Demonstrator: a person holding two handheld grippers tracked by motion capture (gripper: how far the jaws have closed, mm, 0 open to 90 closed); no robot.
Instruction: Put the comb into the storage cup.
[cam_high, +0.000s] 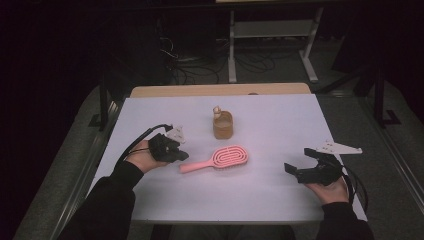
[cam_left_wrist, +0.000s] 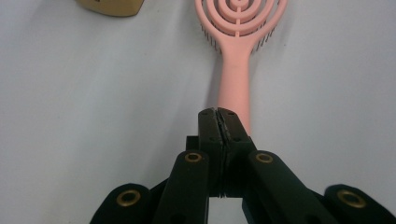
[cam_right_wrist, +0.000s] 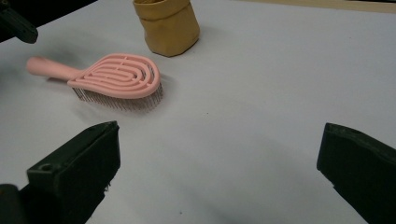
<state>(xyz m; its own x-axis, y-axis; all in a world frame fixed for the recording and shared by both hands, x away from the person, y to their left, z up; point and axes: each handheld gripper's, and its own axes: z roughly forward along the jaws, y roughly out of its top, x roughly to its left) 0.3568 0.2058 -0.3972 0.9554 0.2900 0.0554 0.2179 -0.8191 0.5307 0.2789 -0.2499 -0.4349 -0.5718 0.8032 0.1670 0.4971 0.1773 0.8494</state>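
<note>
A: Count of items on the table (cam_high: 150, 200)?

B: One pink hairbrush (cam_high: 220, 159), one tan pouch-like container (cam_high: 223, 125), two black grippers. The table top is a smooth, pale, matte sheet.

A: Any writing or brand marks?

B: None can be read on the brush, the container or the grippers.

A: Shape and material of the brush?

B: Plastic, with an oval head pierced by concentric slots and a straight rounded handle; it lies bristles down near the table's middle, just in front of the container, handle toward the left gripper (cam_high: 183, 156).

A: The container?

B: Soft-sided, with a rolled rim; it stands upright, and something pale shows at its rim.

A: Finger state?

B: Left gripper: jaws clenched pad to pad with nothing between them, tips just short of the handle end. Right gripper (cam_high: 300, 162): jaws spread wide, released, well apart from the brush.
</note>
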